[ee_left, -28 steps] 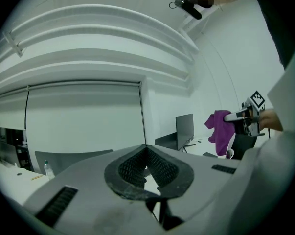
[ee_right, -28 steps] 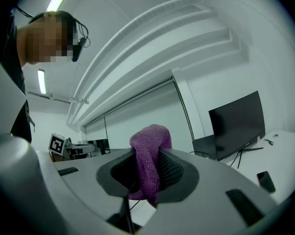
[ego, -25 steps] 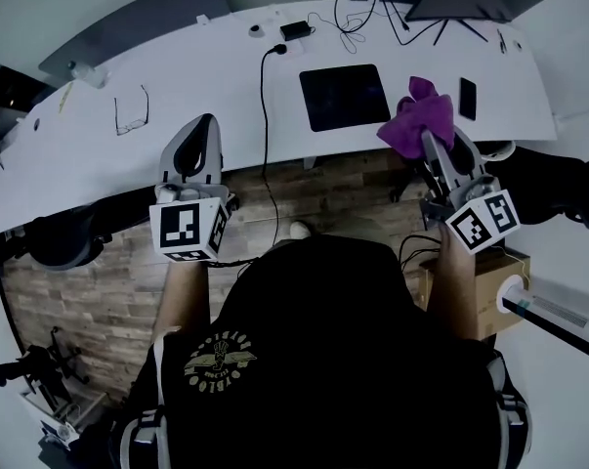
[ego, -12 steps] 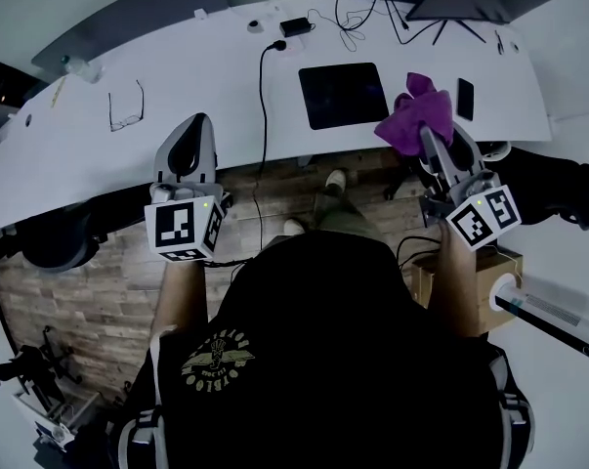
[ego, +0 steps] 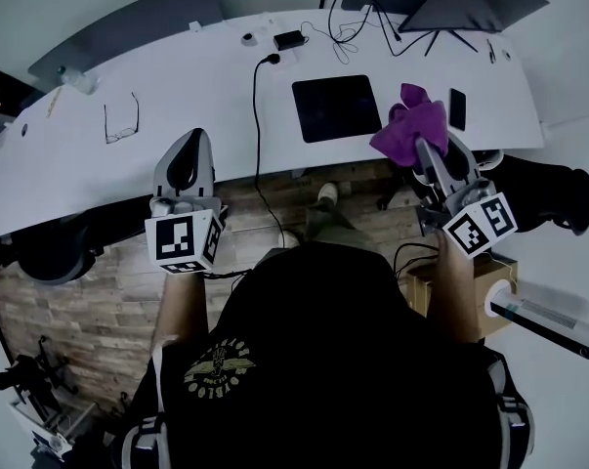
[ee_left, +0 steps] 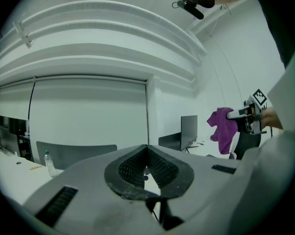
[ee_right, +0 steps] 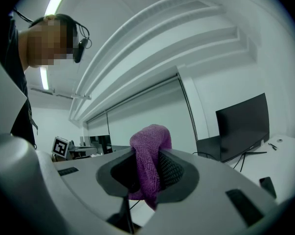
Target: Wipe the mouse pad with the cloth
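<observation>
— What are we seeing in the head view?

— We are holding the right gripper (ego: 423, 148) over the near edge of the white desk (ego: 177, 86), toward its right end, and it is gripping the purple cloth (ego: 409, 125). The cloth is bunching up just beside the right side of the black mouse pad (ego: 335, 107), between the pad and a dark phone (ego: 456, 108). We cannot tell whether the cloth is touching the desk. The pad is lying flat near the middle of the near edge. We are keeping the left gripper (ego: 194, 137) at the near edge too, well apart from the pad on its left. A pair of glasses (ego: 120, 120) is lying toward the left end, and a black cable (ego: 257, 135) is hanging over the near edge between the left gripper and the pad.

— And what are we reading in the left gripper view?

— Its jaws are pressing together with nothing between them. We are also catching the cloth hanging from the other gripper at the right of that view.

— And in the right gripper view?

— The jaws are clamping the cloth, which is poking out above and below them. A dark monitor (ee_right: 242, 126) is standing on the desk's far right.
</observation>
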